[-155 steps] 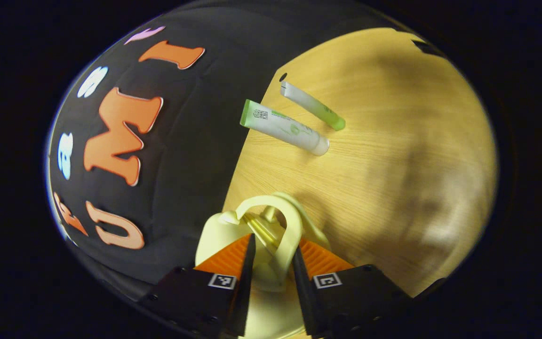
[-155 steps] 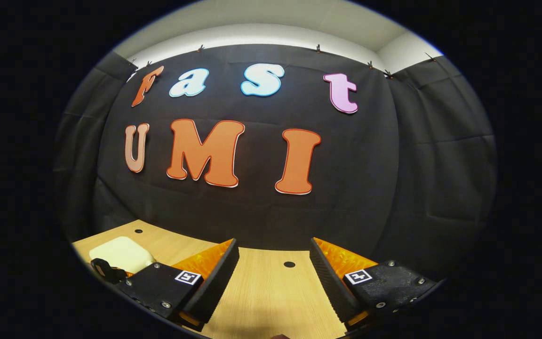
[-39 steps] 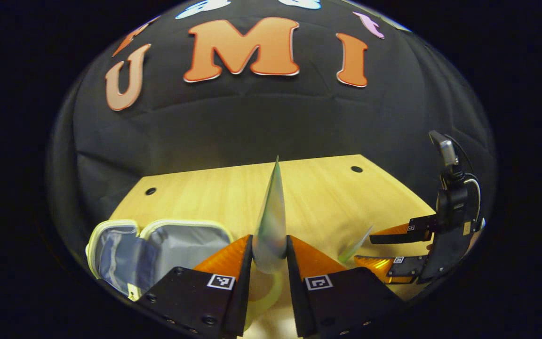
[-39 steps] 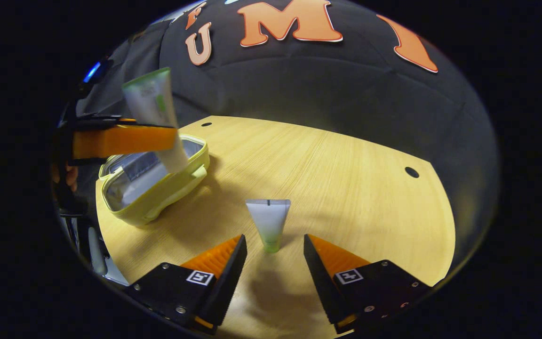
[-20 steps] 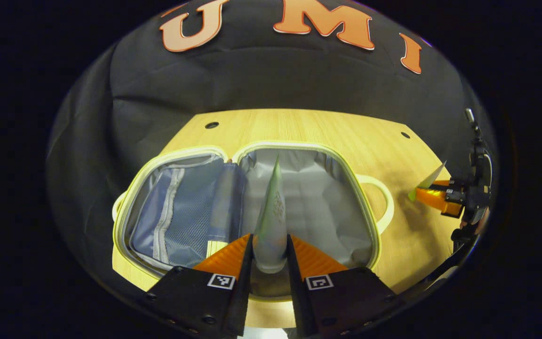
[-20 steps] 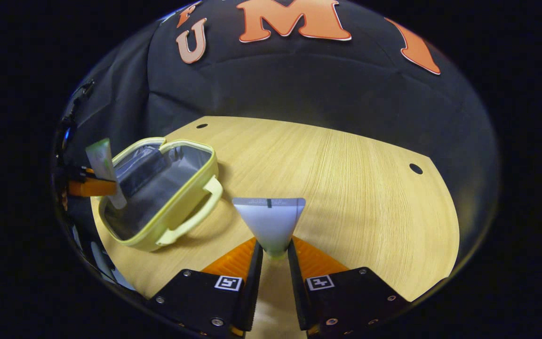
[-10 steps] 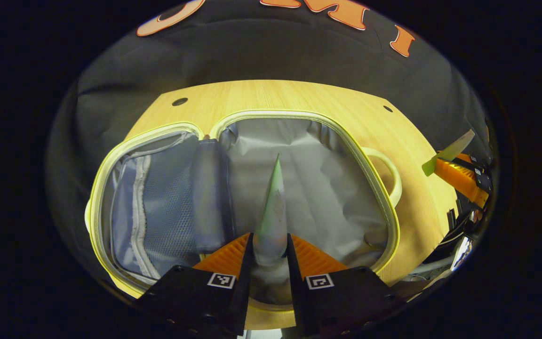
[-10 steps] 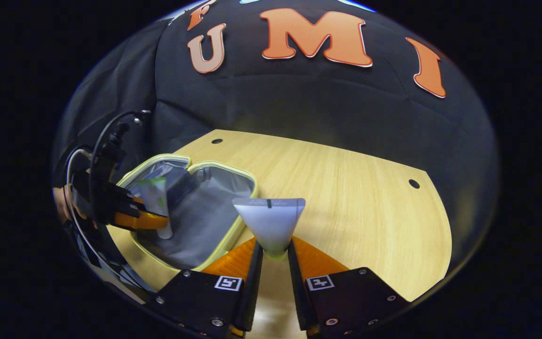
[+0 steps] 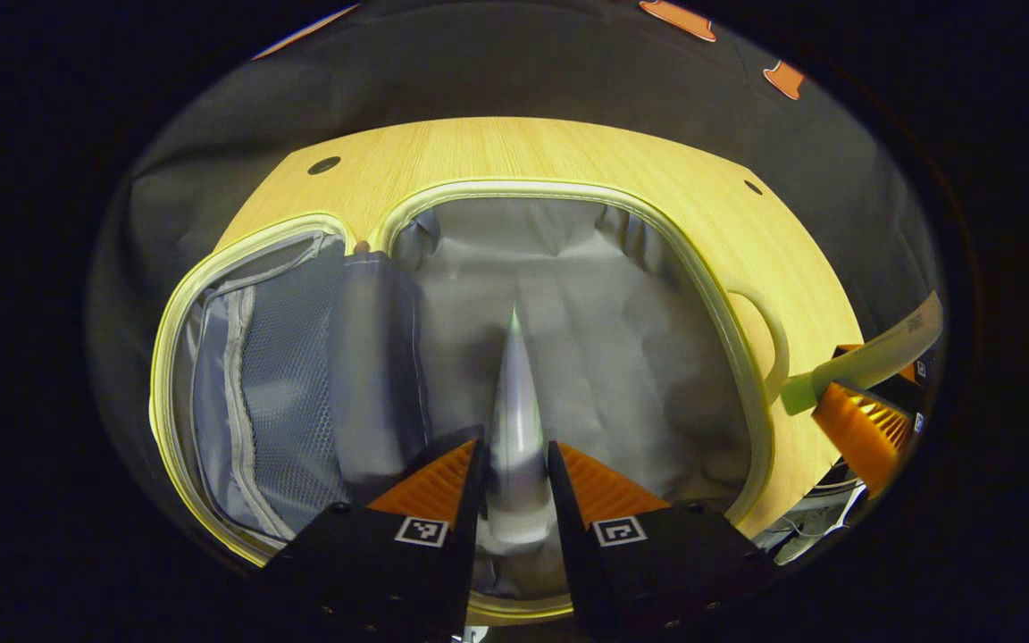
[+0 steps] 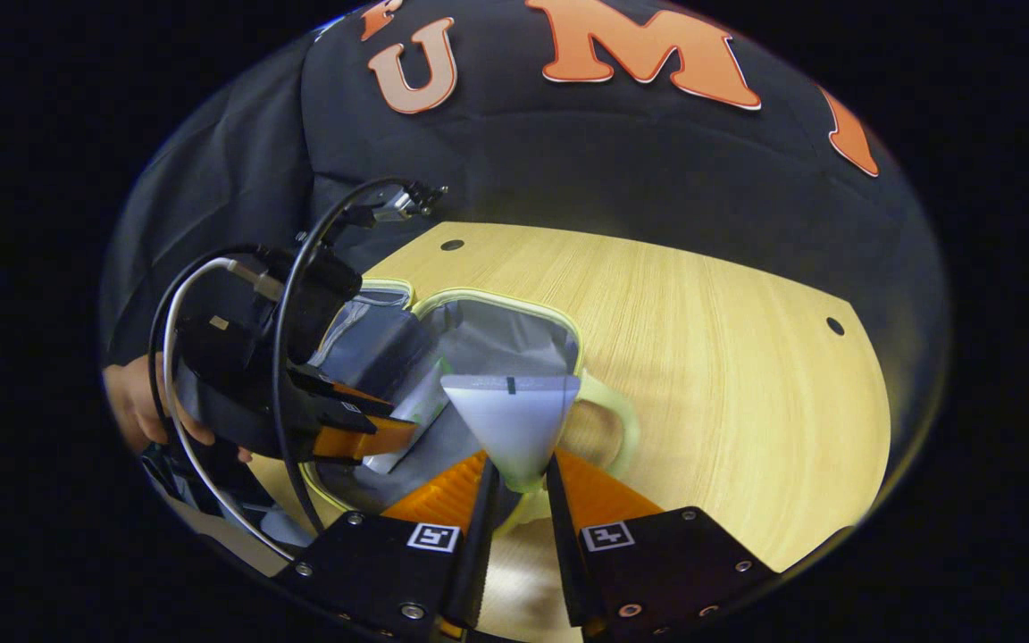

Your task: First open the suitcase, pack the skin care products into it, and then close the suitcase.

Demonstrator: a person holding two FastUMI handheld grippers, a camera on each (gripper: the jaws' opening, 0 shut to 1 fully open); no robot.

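The left gripper (image 9: 515, 473) had black blocky finger mounts, each bearing a small square black-and-white marker and round screws; its fingers carried ribbed pads. The right gripper (image 10: 519, 487) was built alike, with the same markers and screw heads. In the right gripper view, the left gripper's black body trailed a black cable (image 10: 287, 295) and a white cable (image 10: 168, 353), looped above a bare hand (image 10: 135, 406).
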